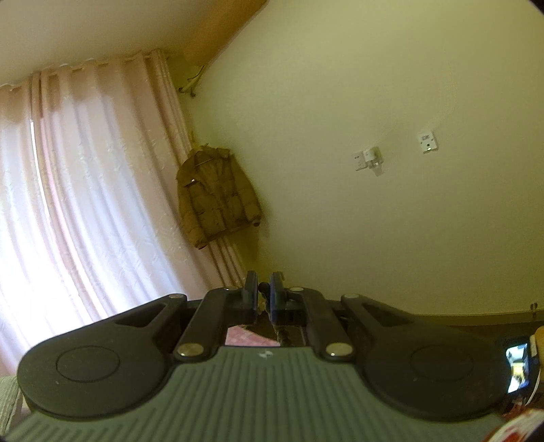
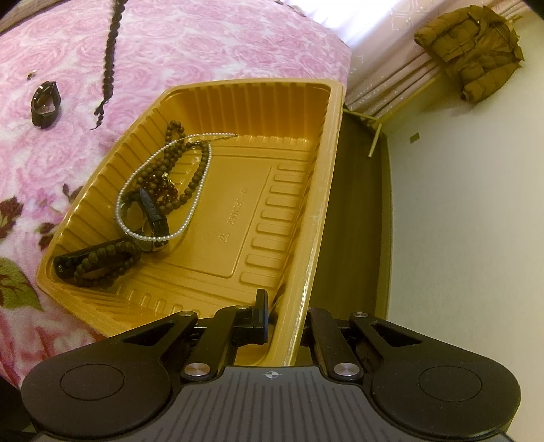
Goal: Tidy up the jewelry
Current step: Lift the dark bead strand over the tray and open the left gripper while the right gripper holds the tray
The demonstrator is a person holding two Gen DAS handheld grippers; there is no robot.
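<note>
Right wrist view: a pink floral bed [image 2: 210, 44] carries a gold plastic tray [image 2: 302, 217], its near rim pinched by the right tongs [image 2: 284, 321]. Inside lie a pearl necklace [image 2: 195, 200], brown beads [image 2: 190, 170] and a black watch [image 2: 153, 210]. Another watch [image 2: 44, 102] rests on the bed. The left tongs [image 2: 117, 13] [image 1: 263, 295], raised, pinch a dark bead strand [image 2: 108, 57].

Tray [image 2: 289, 163] on blanket [image 2: 204, 44]; pearls [image 2: 200, 176], beads [image 2: 190, 159], watch [image 2: 153, 210] inside, left half. Second watch [image 2: 45, 103], bead strand [image 2: 109, 57] on blanket beyond tray.
</note>
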